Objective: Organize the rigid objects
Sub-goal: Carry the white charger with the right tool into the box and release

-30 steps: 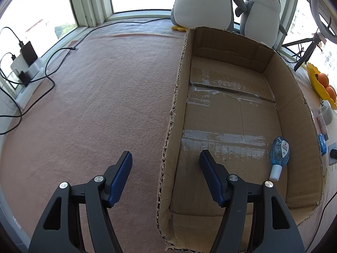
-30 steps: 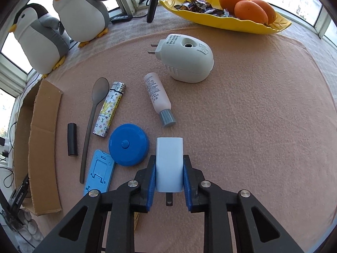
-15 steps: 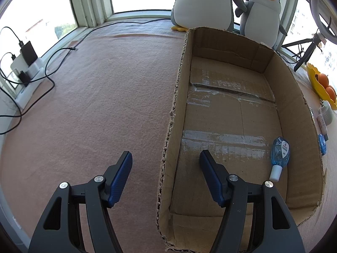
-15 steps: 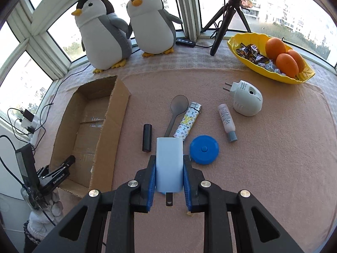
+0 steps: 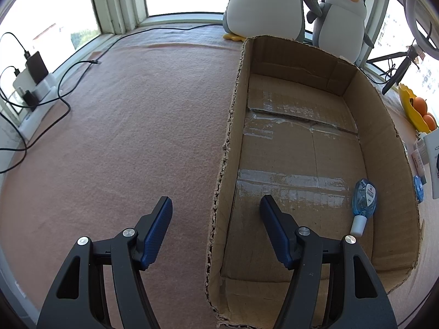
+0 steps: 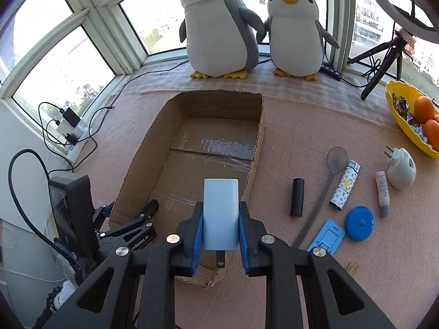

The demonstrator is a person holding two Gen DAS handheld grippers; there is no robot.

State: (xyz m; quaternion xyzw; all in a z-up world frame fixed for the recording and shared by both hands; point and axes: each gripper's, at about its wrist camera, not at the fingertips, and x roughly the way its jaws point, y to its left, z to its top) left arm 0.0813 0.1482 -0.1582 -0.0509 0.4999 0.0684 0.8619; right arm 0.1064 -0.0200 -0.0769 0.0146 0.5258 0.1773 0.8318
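Observation:
My right gripper (image 6: 221,211) is shut on a white charger block (image 6: 220,192) and holds it above the near end of the open cardboard box (image 6: 137,161). A blue correction tape (image 5: 365,194) lies inside the box by its right wall (image 5: 384,137). My left gripper (image 5: 216,200) is open, one finger on each side of the box's left wall, and no pad presses on it. The right wrist view shows it at the box's near left corner (image 6: 129,208). On the mat right of the box lie a black cylinder (image 6: 297,197), a grey spoon (image 6: 326,181) and a patterned lighter (image 6: 345,185).
Further right are a small tube (image 6: 382,189), a blue round disc (image 6: 359,222), a blue phone stand (image 6: 326,237) and a white plug-in device (image 6: 400,168). A yellow fruit bowl (image 6: 397,115), a tripod (image 6: 381,68) and two plush penguins (image 6: 219,27) line the back. A power strip with cables (image 6: 68,128) lies at the left.
My right gripper has carried the white block left and upward, from over the loose items to over the box's near end, rolling as it went. The left gripper has not moved.

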